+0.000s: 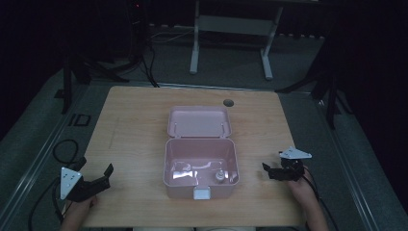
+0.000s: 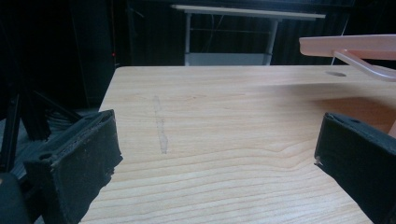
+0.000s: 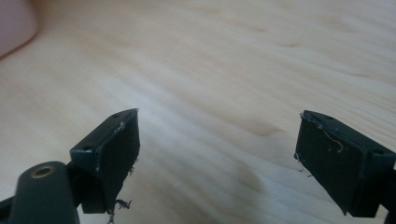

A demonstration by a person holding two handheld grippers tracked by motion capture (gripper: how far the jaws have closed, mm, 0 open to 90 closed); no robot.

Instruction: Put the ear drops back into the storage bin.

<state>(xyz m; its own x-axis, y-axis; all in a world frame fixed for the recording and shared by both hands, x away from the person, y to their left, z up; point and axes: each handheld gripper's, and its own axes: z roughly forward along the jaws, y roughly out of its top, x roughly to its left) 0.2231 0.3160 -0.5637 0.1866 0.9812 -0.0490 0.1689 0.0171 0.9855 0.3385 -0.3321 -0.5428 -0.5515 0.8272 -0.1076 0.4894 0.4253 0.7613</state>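
Note:
A pink plastic box (image 1: 200, 188) stands open in the middle of the wooden table (image 1: 134, 125), its lid (image 1: 198, 121) tilted back. Inside lie a small round-topped bottle-like item (image 1: 220, 175) and something clear and shiny (image 1: 185, 171). My left gripper (image 1: 96, 166) rests at the table's front left, well apart from the box, open and holding nothing. In the left gripper view, the gripper (image 2: 215, 140) has bare wood between its jaws and the lid (image 2: 348, 46) at the upper right. My right gripper (image 1: 273, 162) sits right of the box, open; in its own view the gripper (image 3: 217, 140) is also over bare wood, with the box corner (image 3: 14, 23) at the top left.
A round cable hole (image 1: 228, 102) lies in the tabletop behind the box. A white desk frame (image 1: 231, 29) stands on the floor beyond the table, black stands (image 1: 327, 86) flank it, and cables (image 1: 65, 149) trail on the floor at the left.

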